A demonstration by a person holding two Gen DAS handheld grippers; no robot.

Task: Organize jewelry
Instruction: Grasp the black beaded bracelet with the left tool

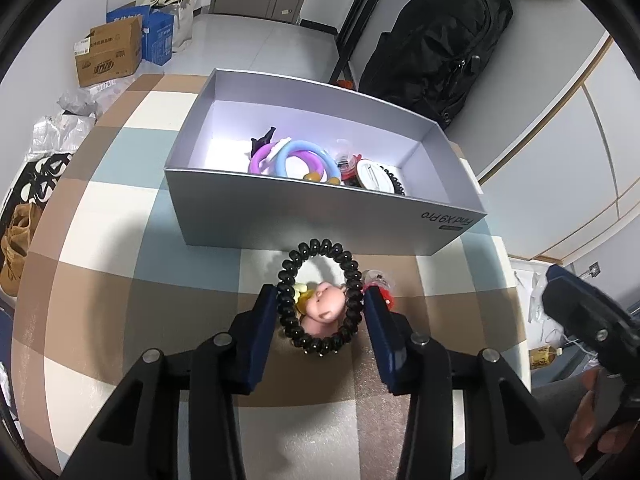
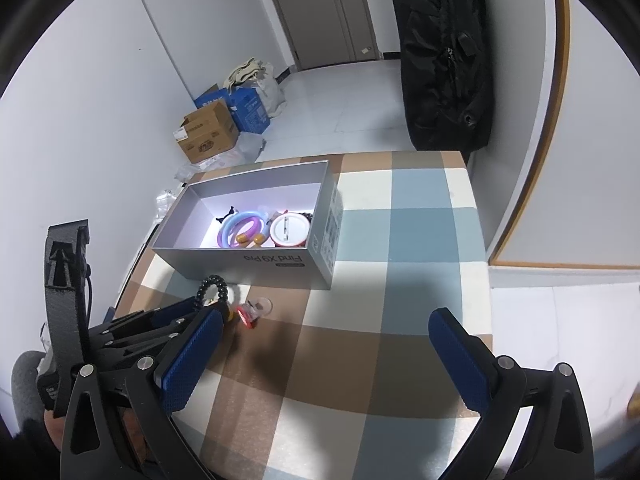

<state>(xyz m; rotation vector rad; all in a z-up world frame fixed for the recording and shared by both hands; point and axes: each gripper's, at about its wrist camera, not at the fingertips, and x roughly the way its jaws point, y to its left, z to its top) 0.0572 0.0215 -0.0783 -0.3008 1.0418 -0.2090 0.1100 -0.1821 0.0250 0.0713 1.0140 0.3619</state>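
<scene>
Left gripper (image 1: 320,304): its two blue pads press on either side of a black coiled hair tie (image 1: 320,298), pinching it just above the checked tablecloth (image 1: 120,280).
Inside the hair tie's ring: a small pink pig-like figure (image 1: 326,304) with a yellowish bit beside it, seen through the loop; whether it hangs from the tie or lies on the cloth cannot be told.
Just beside the right pad: a small red and clear trinket (image 1: 382,284) on the cloth, near the front wall of the box.
Right gripper (image 2: 324,348): jaws spread wide, nothing between them, over a brown square of the cloth, well apart from the box.
Writing: the near wall of the grey box (image 1: 320,216) reads "Find X9 Pro", upside down from both cameras; a printed label on its short end wall is too small to read.
Box contents: a purple ring (image 1: 260,160) and a light blue ring (image 1: 304,156) overlapping, a dark purple clip (image 1: 262,138) behind them, amber beads (image 1: 314,177) at the front wall, a round white disc (image 1: 374,174) with a red rim, a black beaded band (image 1: 394,178) at the disc's edge.
Box position: open-topped, on the cloth, just behind the hair tie.
Floor beyond: a brown carton (image 1: 110,56) with unreadable print, a blue carton (image 1: 158,36) behind it, a black backpack (image 1: 440,40) against the wall.
</scene>
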